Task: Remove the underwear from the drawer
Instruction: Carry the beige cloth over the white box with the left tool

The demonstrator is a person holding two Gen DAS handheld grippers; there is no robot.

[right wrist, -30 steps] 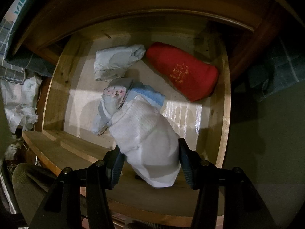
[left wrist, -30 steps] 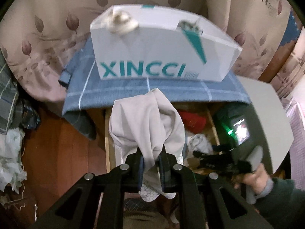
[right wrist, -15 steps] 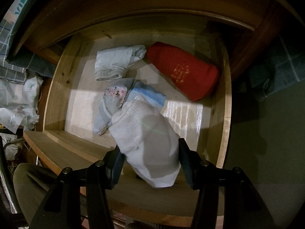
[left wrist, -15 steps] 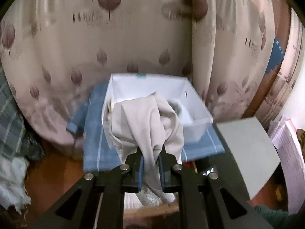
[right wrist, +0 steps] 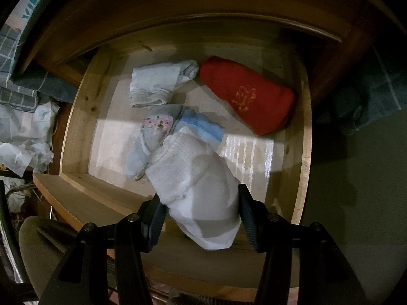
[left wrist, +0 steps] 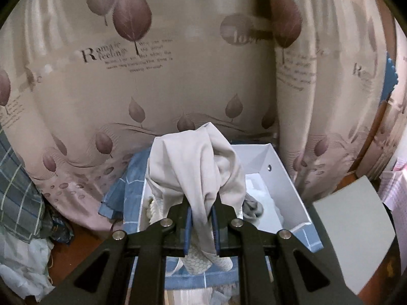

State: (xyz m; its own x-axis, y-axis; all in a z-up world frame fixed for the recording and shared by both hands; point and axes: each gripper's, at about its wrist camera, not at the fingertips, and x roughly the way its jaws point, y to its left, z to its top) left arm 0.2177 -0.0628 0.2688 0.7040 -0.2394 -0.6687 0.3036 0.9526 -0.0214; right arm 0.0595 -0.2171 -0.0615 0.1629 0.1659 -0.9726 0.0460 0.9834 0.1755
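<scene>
Left tongs (left wrist: 201, 225) clamp beige cloth underwear (left wrist: 195, 167) above the white cardboard box (left wrist: 287, 178); right tongs (right wrist: 201, 218) clamp a white ribbed bundle (right wrist: 198, 190) over the wooden drawer (right wrist: 304, 152).

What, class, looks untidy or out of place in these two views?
Little stands out. The beige underwear hangs bunched from the left gripper over the white box. In the drawer, the floral bundle lies loosely unrolled, unlike the neat red roll.

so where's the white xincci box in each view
left wrist: white box centre-right, open, on the blue checked cloth, behind the beige garment clamped in the left gripper.
right wrist: only a corner of the box at far upper left.
shared landmark: the blue checked cloth under it.
</scene>
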